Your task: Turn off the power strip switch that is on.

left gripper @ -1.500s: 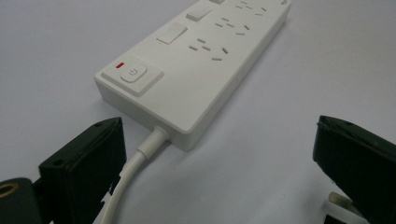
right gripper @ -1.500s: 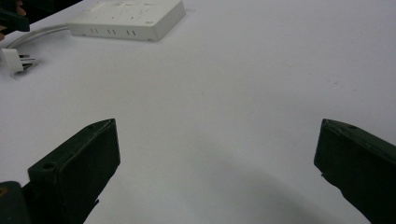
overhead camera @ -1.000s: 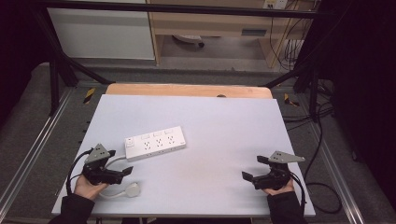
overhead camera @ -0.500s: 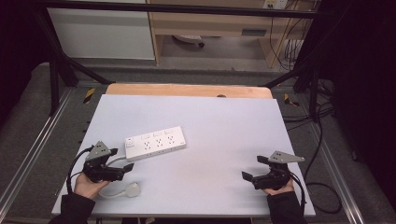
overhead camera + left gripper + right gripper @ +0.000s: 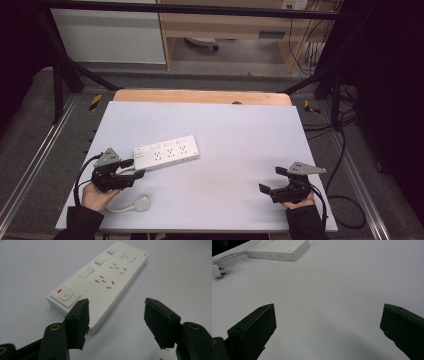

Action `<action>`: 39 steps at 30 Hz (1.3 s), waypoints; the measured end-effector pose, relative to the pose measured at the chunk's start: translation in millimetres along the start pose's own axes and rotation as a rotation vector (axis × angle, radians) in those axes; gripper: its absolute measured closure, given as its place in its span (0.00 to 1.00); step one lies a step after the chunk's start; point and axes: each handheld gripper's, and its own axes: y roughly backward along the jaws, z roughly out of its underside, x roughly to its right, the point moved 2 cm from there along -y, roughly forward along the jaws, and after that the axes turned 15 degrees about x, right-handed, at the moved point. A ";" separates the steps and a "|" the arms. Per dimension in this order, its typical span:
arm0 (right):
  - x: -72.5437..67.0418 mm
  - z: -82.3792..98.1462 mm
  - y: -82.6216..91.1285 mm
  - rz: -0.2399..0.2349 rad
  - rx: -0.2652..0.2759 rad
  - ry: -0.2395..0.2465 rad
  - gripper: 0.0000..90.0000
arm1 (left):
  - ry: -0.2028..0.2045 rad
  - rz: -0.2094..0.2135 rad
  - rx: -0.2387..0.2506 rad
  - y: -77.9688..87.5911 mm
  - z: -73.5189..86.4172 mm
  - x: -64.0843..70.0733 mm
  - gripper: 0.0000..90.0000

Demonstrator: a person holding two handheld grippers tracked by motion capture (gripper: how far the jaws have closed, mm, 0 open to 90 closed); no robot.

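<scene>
- The white power strip [image 5: 166, 153] lies flat on my worktop [image 5: 240, 135], in the near-left part of it, with its long side running roughly across the worktop and slightly angled.
- In my left gripper view the power strip [image 5: 100, 282] shows a power button with a small red mark beside it at the end nearest me, then three rocker switches and three groups of socket holes running away toward the far end.
- From the button end of the power strip a white cord leads to a white plug [image 5: 142, 204], which lies on the worktop nearer to me than the strip and apart from it.
- My left tool [image 5: 131, 169] sits just beside the button end of the power strip, jaws pointing at it.
- In the left gripper view that tool [image 5: 116, 322] has its two black jaws spread with a clear gap between them; one jaw overlaps the near corner of the strip in the picture, and nothing is gripped.
- My right tool [image 5: 270, 181] is well apart from the power strip, at the near-right part of the worktop, held in my right hand [image 5: 296, 200].
- In the right gripper view its jaws stand wide apart over bare white worktop, holding nothing, with the power strip [image 5: 278, 248] and plug [image 5: 217, 271] far off.
</scene>
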 end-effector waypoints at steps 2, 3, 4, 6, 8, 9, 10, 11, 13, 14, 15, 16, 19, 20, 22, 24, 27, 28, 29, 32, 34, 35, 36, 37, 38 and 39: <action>0.0 0.0 0.1 0.001 0.000 0.000 0.01 | 0.002 0.000 -0.004 -0.5 -1.7 0.4 0.49; 0.0 -0.1 0.2 0.001 0.001 0.001 0.01 | 0.006 0.001 -0.002 -1.1 -2.5 0.9 0.50; 0.0 -0.1 0.1 0.000 0.000 0.000 0.01 | 0.009 -0.002 -0.002 -1.8 -3.3 1.3 0.53; 0.0 0.0 0.0 0.000 0.000 0.001 0.01 | 0.010 -0.002 -0.003 -3.4 -5.1 2.1 0.59; 0.0 0.0 0.0 0.001 0.000 0.000 0.01 | 0.012 -0.006 -0.007 -5.1 -6.6 3.2 0.61; 0.0 0.0 0.0 0.001 0.000 0.001 0.01 | 0.012 -0.008 -0.009 -5.9 -7.2 3.7 0.64; 0.0 0.0 0.0 0.001 0.000 0.001 0.01 | 0.014 -0.009 -0.009 -6.5 -7.3 4.1 0.68; 0.0 0.0 0.0 0.001 0.000 0.001 0.01 | 0.012 -0.015 -0.012 -7.3 -7.5 4.5 0.70; -0.3 0.1 -0.3 0.001 -0.001 0.000 0.01 | 0.008 -0.023 -0.020 -8.8 -7.6 5.3 0.74; -0.4 0.1 -0.3 0.001 -0.002 0.001 0.01 | 0.007 -0.030 -0.020 -9.2 -7.8 5.7 0.76; -0.4 0.1 -0.3 0.001 -0.002 0.000 0.01 | 0.003 -0.037 -0.022 -9.5 -8.2 5.9 0.77; -0.4 0.1 -0.3 0.001 -0.002 0.000 0.01 | -0.001 -0.039 -0.025 -9.6 -8.6 5.9 0.77; -0.3 0.2 -0.4 0.001 -0.003 0.000 0.01 | 0.002 -0.039 -0.017 -9.9 -10.6 6.3 0.84; -0.3 0.3 -0.5 0.001 -0.004 0.002 0.01 | 0.004 -0.037 -0.013 -10.3 -11.4 6.6 0.88; -0.3 0.3 -0.6 0.001 -0.004 0.002 0.01 | 0.003 -0.037 -0.014 -11.6 -12.9 7.2 0.90; -0.4 0.4 -0.6 0.001 -0.005 0.002 0.01 | 0.000 -0.039 -0.015 -13.1 -14.2 7.6 0.93; 0.0 0.3 -0.4 0.003 -0.005 0.003 0.01 | -0.005 -0.046 -0.020 -16.1 -16.5 7.9 0.98; 0.0 0.4 -0.4 0.002 -0.005 0.003 0.01 | -0.007 -0.049 -0.023 -16.9 -17.2 7.8 0.99; 0.0 0.4 -0.4 0.002 -0.005 0.003 0.01 | -0.006 -0.052 -0.024 -18.0 -17.8 7.6 0.99; -0.2 0.4 -0.7 0.001 -0.006 0.005 0.01 | -0.010 -0.055 -0.032 -20.4 -19.7 7.0 1.00; -0.3 0.3 -0.6 0.002 -0.005 0.003 0.01 | -0.008 -0.058 -0.029 -22.5 -21.3 6.7 1.00; -0.1 0.3 -0.5 0.002 -0.005 0.004 0.01 | -0.007 -0.060 -0.028 -23.2 -21.8 6.6 1.00; 0.0 0.3 -0.5 0.003 -0.005 0.004 0.01 | -0.004 -0.062 -0.025 -24.4 -22.9 6.5 1.00; -0.2 0.2 -0.5 0.002 -0.004 0.002 0.01 | -0.005 -0.061 -0.025 -25.0 -23.6 6.0 1.00; -0.2 0.2 -0.5 0.002 -0.004 0.002 0.01 | -0.001 -0.059 -0.021 -26.1 -24.5 5.7 1.00; -0.2 0.2 -0.5 0.002 -0.004 0.003 0.01 | 0.001 -0.059 -0.020 -27.1 -25.3 5.3 1.00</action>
